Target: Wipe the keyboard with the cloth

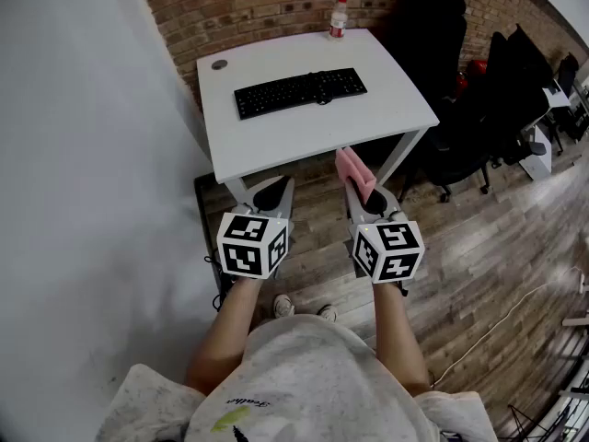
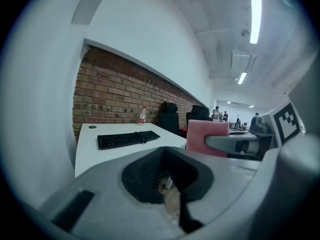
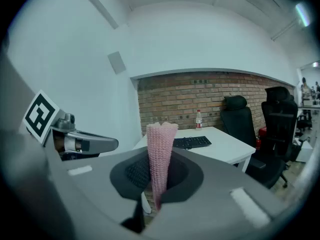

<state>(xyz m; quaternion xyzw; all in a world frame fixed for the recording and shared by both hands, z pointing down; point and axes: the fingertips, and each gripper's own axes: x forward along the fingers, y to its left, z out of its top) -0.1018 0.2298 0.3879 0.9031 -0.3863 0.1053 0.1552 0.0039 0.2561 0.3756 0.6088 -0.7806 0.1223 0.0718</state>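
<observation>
Two claws show low in the head view, one per hand. Left claw [image 1: 274, 191] sits just left of centre with its jaws drawn together on nothing. Right claw [image 1: 370, 197] sits just right of centre, clamped on the one pink cloth [image 1: 352, 168], which sticks up from its tips toward the table's near edge. One white table [image 1: 386, 109] fills the upper middle. It carries one black keyboard [image 1: 299, 91] lying crosswise and one bottle [image 1: 339, 18] upright at its far right corner, well apart from the keyboard. Both claws are held over the wooden floor, short of the table.

From the left gripper view, the left claw [image 2: 167, 181] has its jaws closed together, with nothing between the pads. Keyboard [image 2: 128, 139] lies left of centre on the table [image 2: 87, 149]. Behind it, the bottle [image 2: 143, 115] stands against the brick wall. Right of centre, the cloth [image 2: 207, 136] shows as a pink slab held in the right claw [image 2: 220, 143].

From the right gripper view, the right claw [image 3: 156, 191] is squeezed onto the cloth [image 3: 161, 154], which stands upright between the pads as a narrow pink strip. Just to its right lies the keyboard [image 3: 191, 142] on the table [image 3: 230, 149], with the bottle [image 3: 199, 119] beyond. Two black chairs [image 3: 280, 124] stand at the right. Left claw [image 3: 87, 144] reaches in from the left edge.
</observation>
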